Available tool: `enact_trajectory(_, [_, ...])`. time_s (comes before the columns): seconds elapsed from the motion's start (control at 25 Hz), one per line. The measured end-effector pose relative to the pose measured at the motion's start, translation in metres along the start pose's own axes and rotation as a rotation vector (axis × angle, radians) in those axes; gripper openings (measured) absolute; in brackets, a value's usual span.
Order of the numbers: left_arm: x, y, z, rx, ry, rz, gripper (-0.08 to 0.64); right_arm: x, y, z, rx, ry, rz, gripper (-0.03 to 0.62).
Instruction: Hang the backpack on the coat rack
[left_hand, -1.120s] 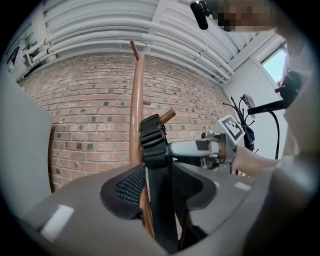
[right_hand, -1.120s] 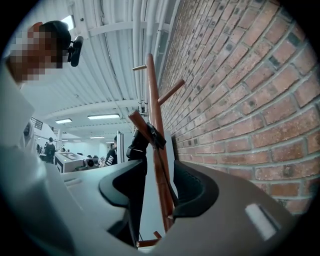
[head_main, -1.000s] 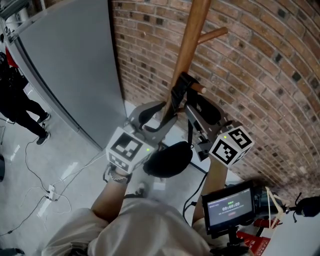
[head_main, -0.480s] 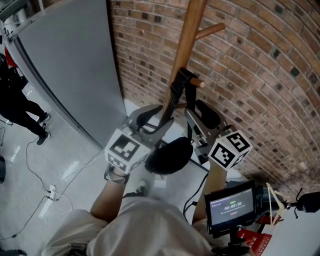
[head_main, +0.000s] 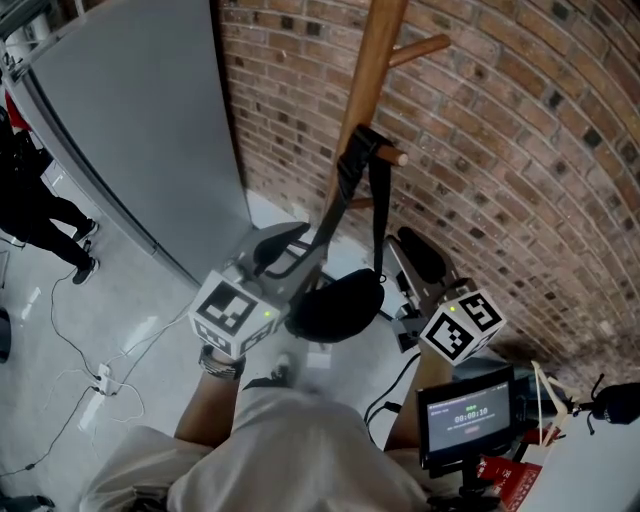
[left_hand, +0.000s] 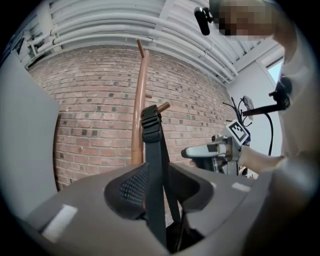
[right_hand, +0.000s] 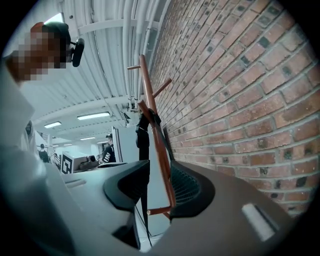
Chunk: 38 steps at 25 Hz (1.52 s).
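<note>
Strap (head_main: 352, 178) of the backpack (head_main: 335, 305) is looped over the lower peg (head_main: 392, 156) of the coat rack (head_main: 375, 70); the black body hangs below it, close to the pole, between your 2 grippers; judged hung, with the load on the peg rather than on you.

Left gripper (head_main: 290, 245): jaws closing, with the strap running up between them in the left gripper view; no pad visibly presses on it, so I read a loose guide, not a grip. Right gripper (head_main: 412, 255): jaws closing too, nothing in them; pole and strap show only beyond the gap.

Room: brick wall (head_main: 500, 150) sits close behind the rack and beside your right gripper; little margin there. Grey panel (head_main: 140, 130) stands to the left, well apart. Upper peg (head_main: 425, 47) is bare and clear of the strap. The lower peg's tip pokes just past the loop; judged risk: a tug along the peg slides the loop off. Open floor (head_main: 130, 300) lies toward you and left; cables (head_main: 90, 370) trail across it; a screen (head_main: 465, 418) sits near your right arm.
</note>
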<state>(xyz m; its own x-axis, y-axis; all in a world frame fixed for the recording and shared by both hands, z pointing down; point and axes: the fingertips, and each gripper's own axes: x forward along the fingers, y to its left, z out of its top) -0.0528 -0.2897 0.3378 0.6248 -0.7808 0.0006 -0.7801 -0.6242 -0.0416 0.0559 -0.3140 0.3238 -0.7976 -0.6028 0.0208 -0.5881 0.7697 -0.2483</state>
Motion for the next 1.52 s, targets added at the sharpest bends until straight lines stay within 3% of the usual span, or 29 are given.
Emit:
enact_trajectory(0.16, [-0.008, -0.003, -0.009, -0.01, 0.009, 0.011, 0.105, -0.007, 0.0, -0.015, 0.019, 0.015, -0.034, 0.087])
enact_trajectory(0.28, [-0.01, -0.004, -0.02, -0.031, 0.023, 0.018, 0.074, -0.011, -0.002, -0.02, 0.018, 0.001, -0.08, 0.012])
enact_trajectory(0.36, [-0.011, -0.004, -0.028, -0.046, 0.038, 0.024, 0.053, -0.011, -0.004, -0.024, 0.005, 0.007, -0.106, 0.003])
enact_trajectory(0.52, [-0.011, -0.002, -0.04, -0.055, 0.057, 0.047, 0.021, -0.011, -0.006, -0.029, -0.032, 0.029, -0.139, 0.002])
enact_trajectory(0.76, [-0.01, 0.005, -0.038, 0.014, 0.065, 0.087, 0.0, -0.01, -0.007, -0.029, -0.091, 0.054, -0.164, 0.002])
enact_trajectory(0.96, [-0.006, 0.005, -0.031, 0.033, 0.054, 0.077, 0.0, -0.006, -0.006, -0.027, -0.146, 0.07, -0.179, 0.0])
enact_trajectory(1.52, [-0.001, 0.003, -0.028, 0.033, 0.048, 0.061, 0.0, -0.003, -0.009, -0.031, -0.146, 0.093, -0.178, 0.0])
